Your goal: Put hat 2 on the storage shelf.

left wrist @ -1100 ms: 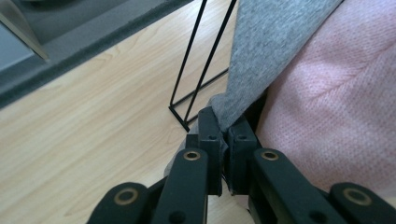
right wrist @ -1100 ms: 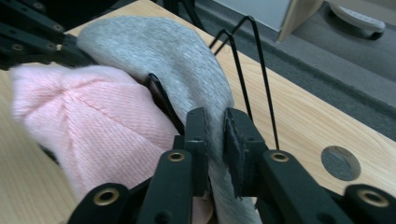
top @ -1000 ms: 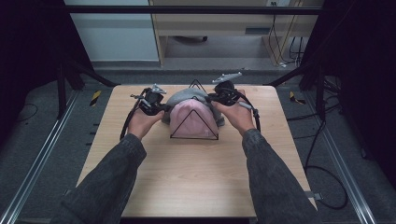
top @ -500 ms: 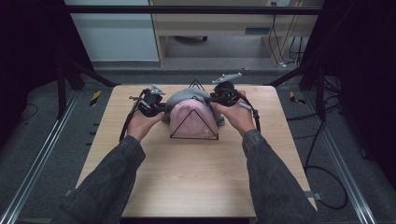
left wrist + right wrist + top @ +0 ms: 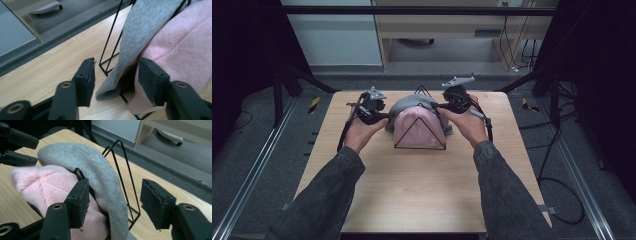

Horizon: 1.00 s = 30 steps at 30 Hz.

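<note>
Wooden table [image 5: 422,185], perhaps 2 knitted hats [image 5: 419,131]

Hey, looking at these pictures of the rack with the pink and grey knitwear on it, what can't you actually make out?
- Wire rack, high view: its middle bars are covered by the pink knit and grey knit.
- Pink knit, left gripper view: cut off by the right edge, so the garment type is unclear.
- Grey knit, right gripper view: its lower end runs off the bottom edge.
- Left gripper and right gripper: jaws stand apart; contact with the fabric is unclear.

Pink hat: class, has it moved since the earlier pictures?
No. The pink hat keeps its place on the wire stand, equally far from the table and its back edge.
</note>
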Motion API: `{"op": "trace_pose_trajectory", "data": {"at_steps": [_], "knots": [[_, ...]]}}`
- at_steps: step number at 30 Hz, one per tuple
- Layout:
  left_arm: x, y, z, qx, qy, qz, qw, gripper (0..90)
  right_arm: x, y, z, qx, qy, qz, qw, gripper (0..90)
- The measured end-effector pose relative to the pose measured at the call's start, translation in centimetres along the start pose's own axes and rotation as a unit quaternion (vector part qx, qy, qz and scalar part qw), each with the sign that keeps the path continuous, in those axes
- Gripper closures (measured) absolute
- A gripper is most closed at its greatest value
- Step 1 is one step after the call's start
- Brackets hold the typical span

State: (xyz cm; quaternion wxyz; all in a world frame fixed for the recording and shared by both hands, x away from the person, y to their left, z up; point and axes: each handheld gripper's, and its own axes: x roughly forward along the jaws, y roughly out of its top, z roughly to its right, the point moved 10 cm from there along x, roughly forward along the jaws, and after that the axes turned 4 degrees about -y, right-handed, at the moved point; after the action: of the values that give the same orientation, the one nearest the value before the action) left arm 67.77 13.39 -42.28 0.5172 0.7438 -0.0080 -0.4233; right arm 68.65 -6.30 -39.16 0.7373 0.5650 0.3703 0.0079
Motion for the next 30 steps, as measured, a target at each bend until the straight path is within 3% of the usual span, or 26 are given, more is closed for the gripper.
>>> {"op": "trace_pose_trajectory", "data": {"at_steps": [7,12,15,17,19,24,30], "knots": [[-1.8,0.2,0.2,0.001,0.010,0.003,1.0000,32.4,-1.7,0.4,-0.2,0.006,-0.011,0.013,0.9998,33.7],[-3.5,0.1,1.0,0.001,0.000,0.008,1.0000,19.9,-3.0,0.2,-0.4,0.011,-0.020,0.020,0.9995,29.4],[-4.8,0.0,1.6,0.009,0.001,0.010,0.9999,14.4,-4.0,0.1,-0.9,0.025,-0.009,0.016,0.9995,22.3],[-5.6,-0.3,2.1,0.016,-0.001,0.006,0.9999,11.8,-4.7,-0.1,-1.5,0.033,-0.002,0.019,0.9993,19.7],[-6.4,-0.6,2.5,0.033,0.000,0.006,0.9994,9.1,-5.6,-0.3,-2.2,0.026,-0.002,0.021,0.9994,17.5],[-8.0,-2.1,4.0,0.046,-0.005,-0.009,0.9989,5.8,-7.3,-0.5,-3.1,0.017,-0.001,0.029,0.9994,12.9],[-8.6,-3.7,5.0,0.059,-0.011,-0.015,0.9981,4.5,-8.3,-1.8,-3.7,0.009,0.009,0.031,0.9994,8.8]]}}
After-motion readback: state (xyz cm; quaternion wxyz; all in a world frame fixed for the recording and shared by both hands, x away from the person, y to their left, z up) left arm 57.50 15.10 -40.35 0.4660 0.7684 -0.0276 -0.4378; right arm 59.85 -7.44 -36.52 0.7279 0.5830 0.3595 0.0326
